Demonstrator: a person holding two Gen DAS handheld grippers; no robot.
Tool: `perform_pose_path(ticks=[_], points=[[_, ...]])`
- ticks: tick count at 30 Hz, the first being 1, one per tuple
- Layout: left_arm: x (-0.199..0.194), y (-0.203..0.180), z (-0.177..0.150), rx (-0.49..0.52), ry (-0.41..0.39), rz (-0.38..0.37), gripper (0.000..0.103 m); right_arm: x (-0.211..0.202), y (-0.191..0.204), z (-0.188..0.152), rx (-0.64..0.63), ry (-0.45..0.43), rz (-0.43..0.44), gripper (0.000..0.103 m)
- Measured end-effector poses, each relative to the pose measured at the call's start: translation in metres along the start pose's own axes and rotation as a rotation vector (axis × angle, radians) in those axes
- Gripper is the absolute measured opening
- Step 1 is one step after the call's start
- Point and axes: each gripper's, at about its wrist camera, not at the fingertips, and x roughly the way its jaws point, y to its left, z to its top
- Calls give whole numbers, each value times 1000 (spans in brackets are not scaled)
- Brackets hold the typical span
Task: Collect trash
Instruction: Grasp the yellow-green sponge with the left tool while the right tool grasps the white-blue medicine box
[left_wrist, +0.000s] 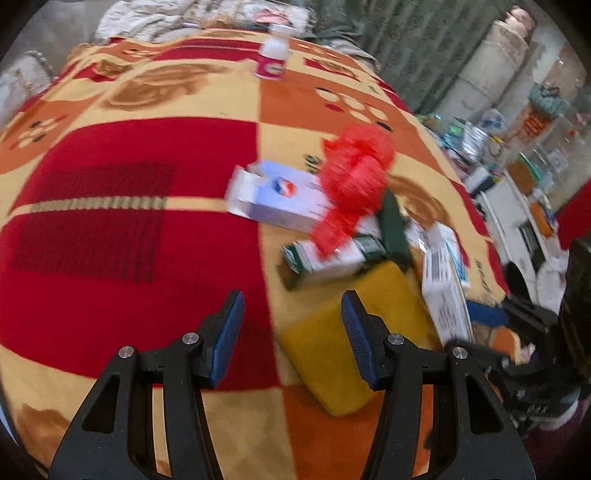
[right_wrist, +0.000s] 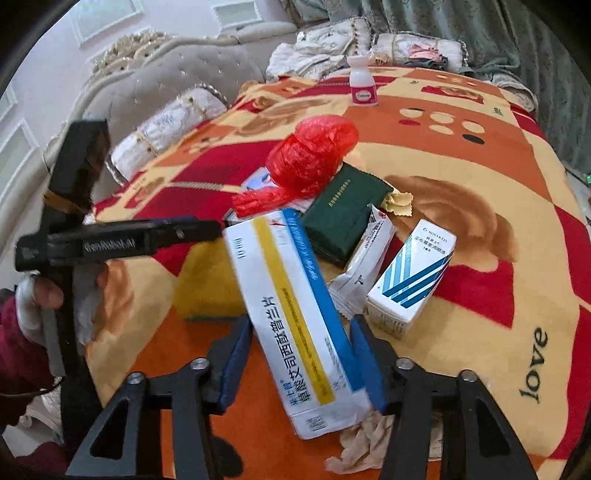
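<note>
Long box (right_wrist: 295, 317) lies between right gripper (right_wrist: 301, 363) pads, axis 11-to-5; small box (right_wrist: 410, 284) at 2; left gripper (left_wrist: 293, 339) half-open, empty.

A: Blanket (right_wrist: 461, 229) finish?
B: Soft woven cloth, matt, fuzzy nap.
A: Long white box (right_wrist: 295, 314)?
B: Smooth printed card, slight sheen.
A: Red bag (right_wrist: 310, 155)?
B: Thin crinkled plastic, glossy. The yellow sponge (left_wrist: 343, 332) looks porous and matt.
</note>
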Motion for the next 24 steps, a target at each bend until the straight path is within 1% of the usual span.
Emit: perform_pose_path(ticks=[1, 3, 7, 11, 13, 16, 19, 22, 24], points=[[0, -4, -4, 6, 21, -33, 53, -4, 1, 0, -1, -9, -1, 48], [-1, -13, -10, 18, 46, -72, 53, -14, 2, 0, 1, -32, -3, 48], [-6, -35, -28, 102, 60, -82, 53, -34, -4, -1, 33, -67, -30, 48], [-12, -46, -39, 130, 90, -144, 53, -46, -13, -5, 58, -79, -45, 48], [-15, -54, -45, 158, 108, -162, 53, -49, -15, -7, 66, -84, -49, 47], [-22, -61, -47, 194, 85, -135, 54, -55, -18, -9, 80, -97, -55, 47], [-26, -66, -42, 209, 39, -76, 61, -55, -20, -12, 84, -87, -63, 47], [-24, -69, -35, 213, 26, -58, 61, -51, -18, -15, 70, -66, -87, 47], [-25, -72, -31, 233, 8, -21, 61, -49, -16, -16, 61, -56, -100, 47]])
